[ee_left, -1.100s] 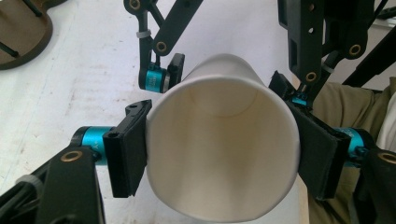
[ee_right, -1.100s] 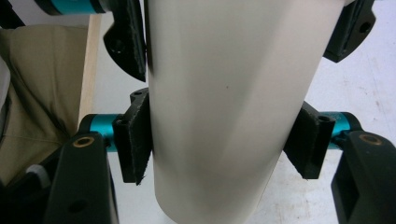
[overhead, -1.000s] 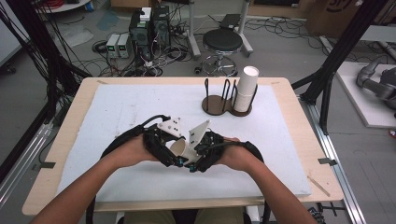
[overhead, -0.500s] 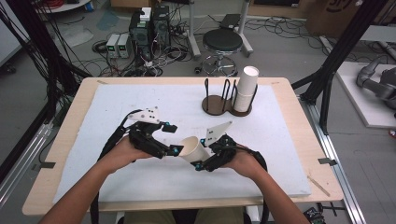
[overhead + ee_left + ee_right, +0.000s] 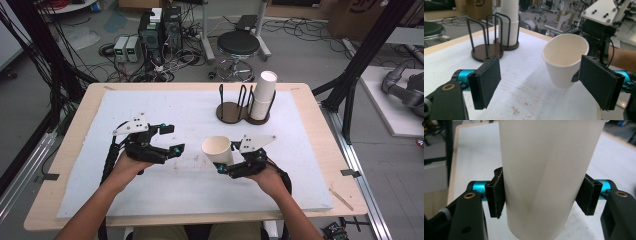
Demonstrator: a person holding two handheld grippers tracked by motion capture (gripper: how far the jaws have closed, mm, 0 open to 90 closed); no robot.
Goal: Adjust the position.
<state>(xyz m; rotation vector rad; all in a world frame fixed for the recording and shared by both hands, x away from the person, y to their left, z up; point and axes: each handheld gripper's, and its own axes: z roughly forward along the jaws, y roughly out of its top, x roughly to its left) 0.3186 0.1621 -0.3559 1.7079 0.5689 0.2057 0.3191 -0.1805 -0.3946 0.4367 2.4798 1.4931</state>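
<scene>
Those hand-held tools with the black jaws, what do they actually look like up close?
Each is a black frame with two flat, dark rectangular pads on bright blue metal fittings. The left tool and the right tool each carry a pale three-cornered plate with small dark bolts on top, and a black cable trails back along the forearm. Brass-coloured rings mark the pivots. The person's forearms are bare, with no sleeves in view.

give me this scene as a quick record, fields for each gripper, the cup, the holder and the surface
left gripper: open, jaws spread wide, nothing between them, over the left part of the mat
right gripper: shut on the paper cup, one jaw on each side of its wall
paper cup: white, empty, mouth tilted toward the left gripper, lifted off the mat
cup holder: dark base with wire uprights, at the far side of the table; near slot empty
cup stack: white cups nested upright in the holder's other slot
surface: white mat on a wooden table
</scene>
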